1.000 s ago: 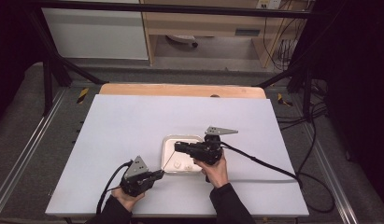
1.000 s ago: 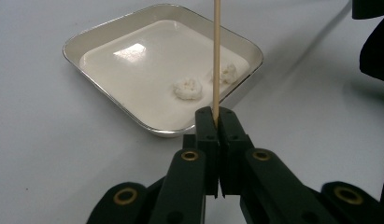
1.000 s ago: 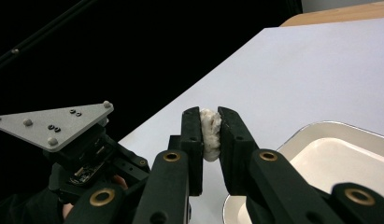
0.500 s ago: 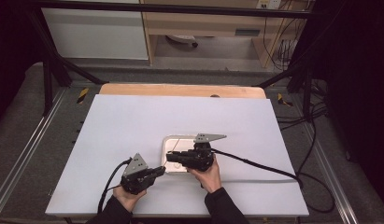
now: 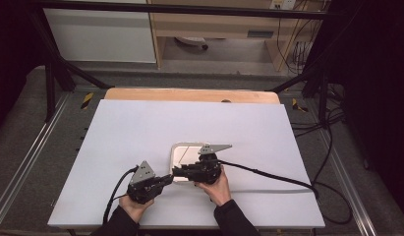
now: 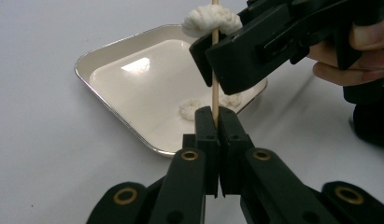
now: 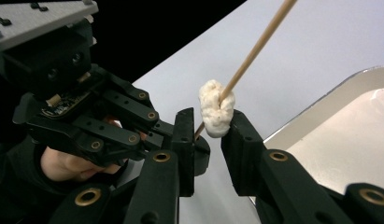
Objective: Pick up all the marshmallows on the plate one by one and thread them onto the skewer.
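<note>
My left gripper (image 6: pixel 216 116) is shut on the lower end of a thin wooden skewer (image 6: pixel 215 88), which stands upright. A white lumpy piece (image 7: pixel 216 114) is threaded on the skewer (image 7: pixel 255 46), higher up. My right gripper (image 7: pixel 210 126) reaches across from the right with its jaws on either side of that piece (image 6: pixel 212 19). These jaws have just been opening. The piece leans against one pad and a gap shows at the other. In the high view both grippers, left (image 5: pixel 166 180) and right (image 5: pixel 177 172), meet at the front left corner of a white tray (image 5: pixel 182 147).
The shallow tray (image 6: pixel 115 46) lies just behind the skewer and holds two more white pieces (image 6: pixel 192 108), (image 6: pixel 232 100). It sits on a pale table top (image 5: pixel 140 128). The right gripper's cable (image 5: pixel 268 174) trails right across the table. A wooden strip (image 5: pixel 189 95) runs along the far edge.
My right hand has come left and toward the table's near edge, from over the tray to its front left corner, close to the left gripper. The left hand has stayed put.
</note>
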